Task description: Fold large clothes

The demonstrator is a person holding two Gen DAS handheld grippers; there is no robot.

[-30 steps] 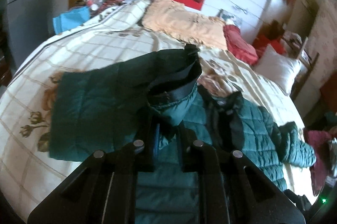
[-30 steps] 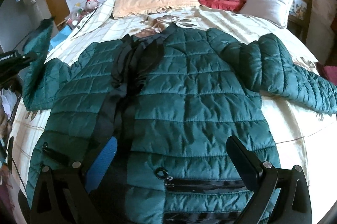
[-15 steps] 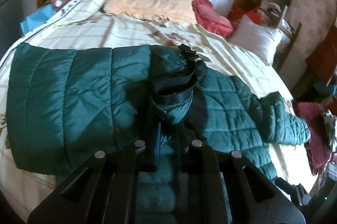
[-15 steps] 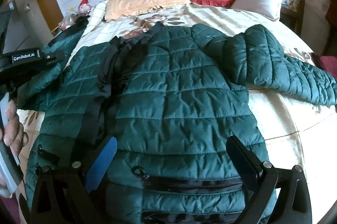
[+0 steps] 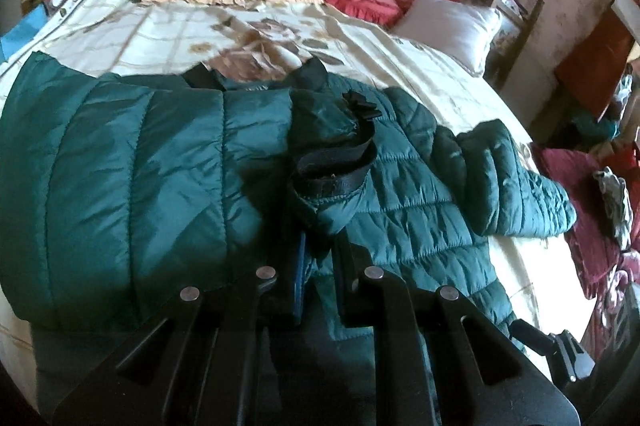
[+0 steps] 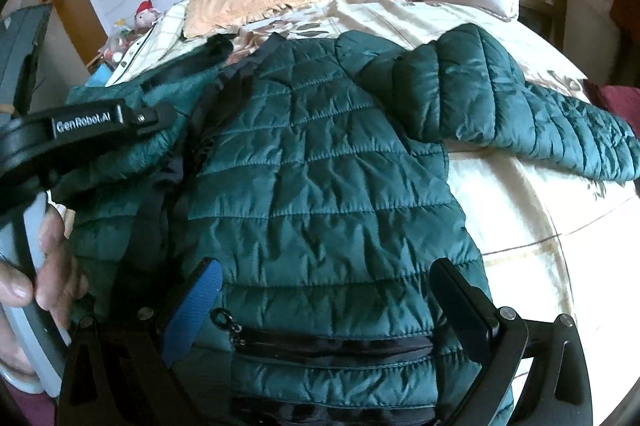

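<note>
dark green quilted puffer jacket [image 6: 320,166] lies front-up on a cream floral bedspread [image 6: 540,226]; the left gripper [image 5: 320,250] pinches its black-trimmed cuff [image 5: 332,174], sleeve across the chest, while the right gripper [image 6: 324,290] hovers spread over the hem pocket.

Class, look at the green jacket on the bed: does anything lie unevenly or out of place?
Yes. The jacket is lopsided: its left sleeve is drawn over the body, pinched in the left claw, while the other sleeve sprawls sideways across the bedspread.
</note>
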